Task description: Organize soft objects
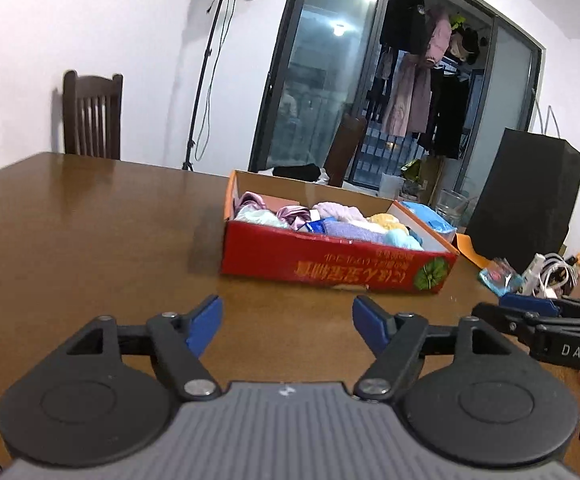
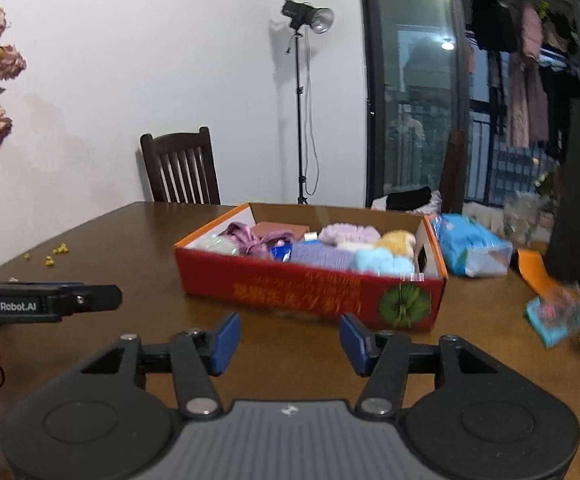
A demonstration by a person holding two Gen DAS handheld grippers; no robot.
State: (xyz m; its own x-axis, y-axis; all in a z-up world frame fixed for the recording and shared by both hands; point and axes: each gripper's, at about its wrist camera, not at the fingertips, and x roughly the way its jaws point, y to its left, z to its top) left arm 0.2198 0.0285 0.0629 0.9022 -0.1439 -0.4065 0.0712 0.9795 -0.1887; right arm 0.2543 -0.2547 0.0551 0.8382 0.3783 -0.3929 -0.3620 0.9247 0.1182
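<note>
A red cardboard box (image 1: 329, 264) sits on the brown table, also in the right wrist view (image 2: 309, 292). It holds several soft items: purple satin scrunchies (image 2: 250, 240), a lilac knit cloth (image 2: 321, 256), a fluffy lilac piece (image 2: 347, 234), a yellow ball (image 2: 395, 240) and a light blue ball (image 2: 381, 262). My left gripper (image 1: 286, 328) is open and empty, short of the box. My right gripper (image 2: 290, 344) is open and empty, just before the box's front wall. It also shows from the side in the left wrist view (image 1: 537, 316).
A blue plastic pack (image 2: 469, 248) lies right of the box. A black bag (image 1: 525, 200), a glass (image 1: 449, 206), an orange flap (image 2: 533, 268), a small teal packet (image 2: 553, 316) and white cables (image 1: 549, 272) crowd the right side. Yellow crumbs (image 2: 56, 254) lie far left. A dark chair (image 2: 182, 168) stands behind.
</note>
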